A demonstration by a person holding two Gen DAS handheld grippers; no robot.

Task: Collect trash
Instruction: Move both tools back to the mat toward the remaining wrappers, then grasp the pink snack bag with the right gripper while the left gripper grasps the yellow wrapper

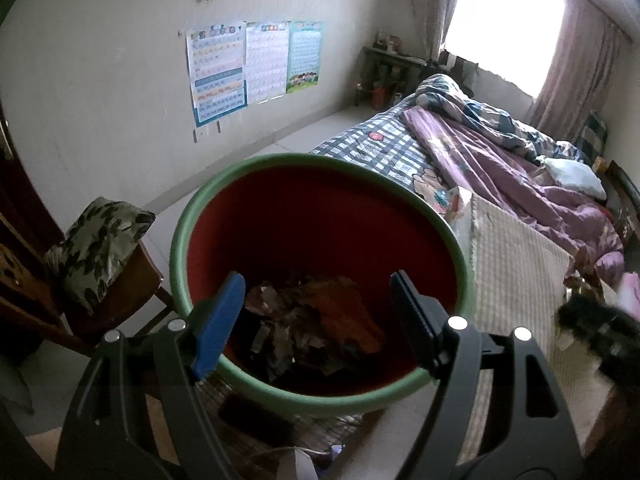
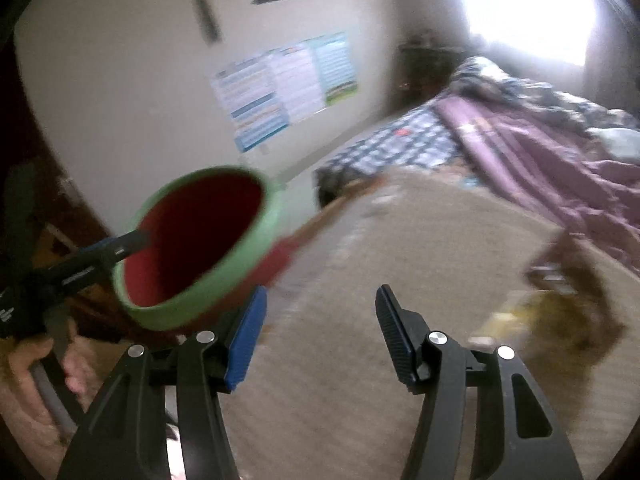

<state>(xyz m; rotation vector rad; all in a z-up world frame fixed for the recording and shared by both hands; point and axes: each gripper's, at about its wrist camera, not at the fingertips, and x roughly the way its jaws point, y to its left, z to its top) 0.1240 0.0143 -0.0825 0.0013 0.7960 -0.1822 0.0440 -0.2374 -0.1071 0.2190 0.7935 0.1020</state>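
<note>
my left gripper (image 1: 316, 320) points down at a slant, jaws well apart around the near rim of the bin (image 1: 256, 168), which fills the centre of the left wrist view; whether the pads actually press the rim i cannot tell there. in the right wrist view the left gripper (image 2: 120, 246) comes in from the left edge with a finger at the bin (image 2: 248, 256) rim, and my left hand (image 2: 36, 364) shows at lower left around its handle. bin is red inside with a green rim, tilted toward the camera in that view. trash (image 1: 312, 320) lies at the bin bottom, crumpled paper scraps and something orange, seen only from the left wrist. my right gripper (image 2: 320, 332) also angles down, jaws parted with nothing between them, over a beige textured cover (image 2: 400, 248); this view is blurred. its blue pad sits just beside the bin's lower rim. a dark blurred thing (image 1: 600, 332) at the right edge of the left view, cannot say what. around: bed with checked sheet (image 1: 380, 144) and purple quilt (image 1: 500, 168) at right, posters (image 1: 252, 64) on the wall upper centre, wooden chair with leaf-print cushion (image 1: 96, 248) at left, bright window (image 1: 508, 12) upper right. brownish blurred clutter (image 2: 560, 292) at right of the right view.
</note>
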